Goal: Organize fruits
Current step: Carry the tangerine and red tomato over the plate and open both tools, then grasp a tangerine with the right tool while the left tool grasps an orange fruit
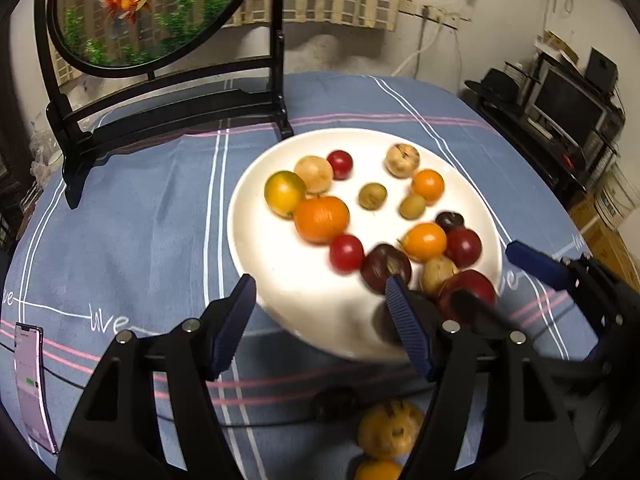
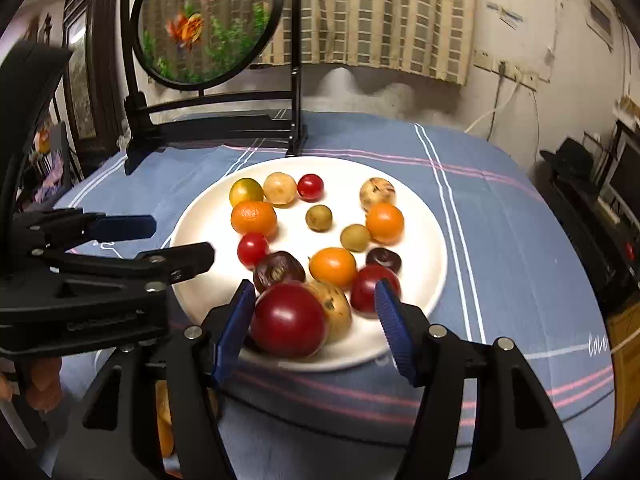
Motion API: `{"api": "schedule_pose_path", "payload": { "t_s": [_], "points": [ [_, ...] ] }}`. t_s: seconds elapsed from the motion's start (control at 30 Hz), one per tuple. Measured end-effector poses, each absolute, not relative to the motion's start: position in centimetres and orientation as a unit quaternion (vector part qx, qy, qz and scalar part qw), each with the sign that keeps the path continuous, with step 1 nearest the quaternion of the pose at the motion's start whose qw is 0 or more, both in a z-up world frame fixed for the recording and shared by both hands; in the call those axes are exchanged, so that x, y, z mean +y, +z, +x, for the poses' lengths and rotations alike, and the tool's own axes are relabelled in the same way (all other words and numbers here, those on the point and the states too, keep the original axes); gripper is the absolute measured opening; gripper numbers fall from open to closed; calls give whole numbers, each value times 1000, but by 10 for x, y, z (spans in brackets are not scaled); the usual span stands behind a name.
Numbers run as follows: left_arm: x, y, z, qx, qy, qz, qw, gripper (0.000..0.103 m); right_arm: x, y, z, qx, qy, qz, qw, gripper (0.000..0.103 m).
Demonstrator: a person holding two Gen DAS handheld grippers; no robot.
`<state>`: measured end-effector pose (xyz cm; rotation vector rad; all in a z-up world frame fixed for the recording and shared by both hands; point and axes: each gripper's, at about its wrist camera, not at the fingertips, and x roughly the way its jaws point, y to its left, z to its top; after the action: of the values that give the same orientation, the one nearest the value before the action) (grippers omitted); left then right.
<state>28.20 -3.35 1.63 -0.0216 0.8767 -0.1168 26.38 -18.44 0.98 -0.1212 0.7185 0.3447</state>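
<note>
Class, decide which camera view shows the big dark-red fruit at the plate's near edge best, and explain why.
The right wrist view: the big dark-red fruit sits whole and close between the open right gripper. In the left wrist view that fruit is small, blurred and partly hidden behind a gripper finger.

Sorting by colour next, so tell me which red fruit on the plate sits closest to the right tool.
The big red fruit at the plate's near rim, lying between the open right tool's fingers.
</note>
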Motion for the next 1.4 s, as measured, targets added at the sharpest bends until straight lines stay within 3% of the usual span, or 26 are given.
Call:
{"api": "schedule_pose_path", "payload": {
  "t_s": [0.1, 0.27, 0.43, 0.67, 0.97, 1.1, 1.23, 1.4],
  "points": [
    [-33, 18, 268, 420, -55, -8, 906, 80, -201, 11, 253, 354, 173, -29, 919, 62],
    [-30, 18, 237, 400, -41, 2, 916, 85, -227, 5, 227, 385, 185, 20, 904, 62],
    [-21, 8, 210, 424, -56, -35, 903, 85, -227, -3, 189, 411, 227, 16, 883, 62],
    [-8, -4, 191, 436, -45, -54, 897, 85, -182, -7, 130, 401, 294, -89, 863, 63],
    [15, -16, 186, 445, -42, -87, 890, 85, -147, -27, 126, 426, 303, -113, 845, 63],
    [20, -19, 187, 449, -46, -106, 886, 85, -137, -33, 131, 423, 269, -148, 853, 46],
    [20, -21, 186, 446, -55, -125, 885, 85, -144, -27, 141, 424, 259, -143, 856, 45],
    [5, -18, 182, 443, -56, -74, 892, 85, -193, -16, 172, 421, 191, -64, 885, 44]
  ]
}}
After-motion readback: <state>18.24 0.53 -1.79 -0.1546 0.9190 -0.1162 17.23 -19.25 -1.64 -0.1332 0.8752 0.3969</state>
